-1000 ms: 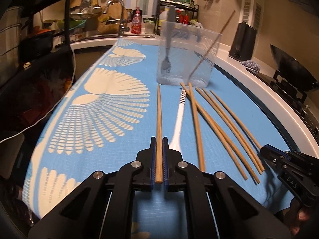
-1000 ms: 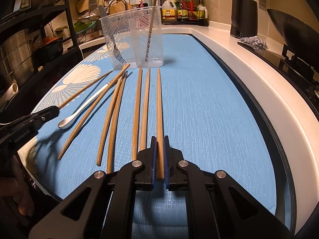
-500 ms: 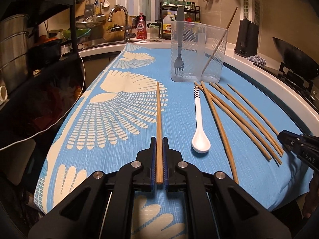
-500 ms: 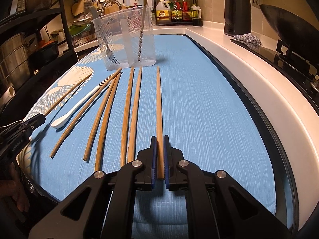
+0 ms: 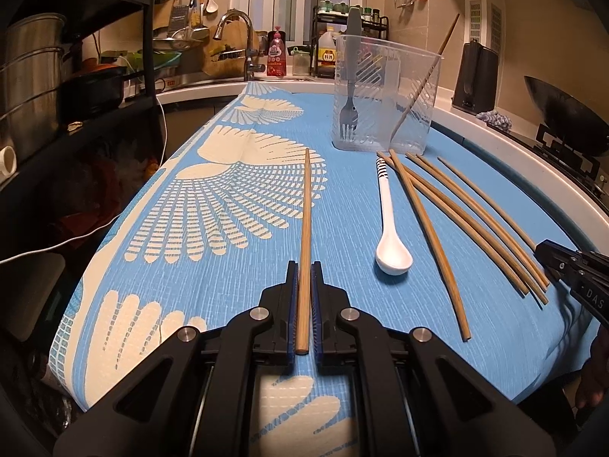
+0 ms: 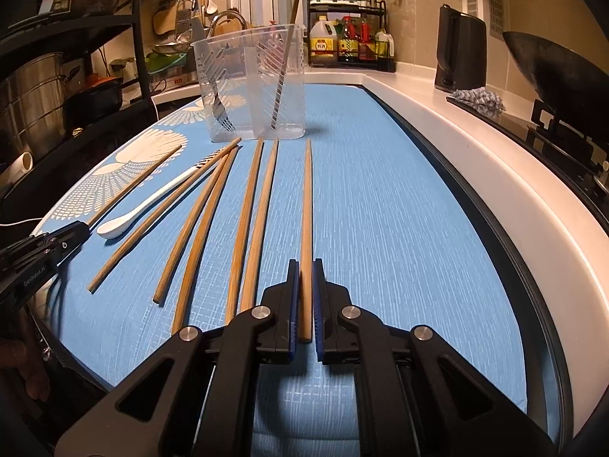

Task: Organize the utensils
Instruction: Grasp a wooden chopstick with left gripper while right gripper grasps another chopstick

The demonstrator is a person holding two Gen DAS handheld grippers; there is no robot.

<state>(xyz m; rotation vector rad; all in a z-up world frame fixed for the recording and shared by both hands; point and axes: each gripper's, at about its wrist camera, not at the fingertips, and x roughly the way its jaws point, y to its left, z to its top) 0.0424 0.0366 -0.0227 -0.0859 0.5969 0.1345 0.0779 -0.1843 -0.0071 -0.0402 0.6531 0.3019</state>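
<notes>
My left gripper (image 5: 303, 270) is shut on a wooden chopstick (image 5: 305, 221) that points toward the clear plastic holder (image 5: 384, 95). My right gripper (image 6: 304, 266) is shut on another wooden chopstick (image 6: 306, 209). The holder (image 6: 251, 83) contains a fork (image 5: 348, 110) and one chopstick (image 5: 418, 87). A white spoon (image 5: 392, 243) and several loose chopsticks (image 5: 456, 221) lie on the blue cloth between the grippers. The spoon (image 6: 125, 217) and loose chopsticks (image 6: 243, 221) also show in the right wrist view.
The blue patterned cloth (image 5: 213, 205) covers the counter. A sink and tap (image 5: 243, 42) sit behind, with a bottle rack (image 6: 346, 42). A black shelf with pots (image 5: 34, 76) stands left. A wok on the stove (image 6: 555, 72) is right.
Both grippers have pulled back and lifted slightly with their chopsticks. The holder now looks farther away, and the spoon has come fully into the left wrist view.
</notes>
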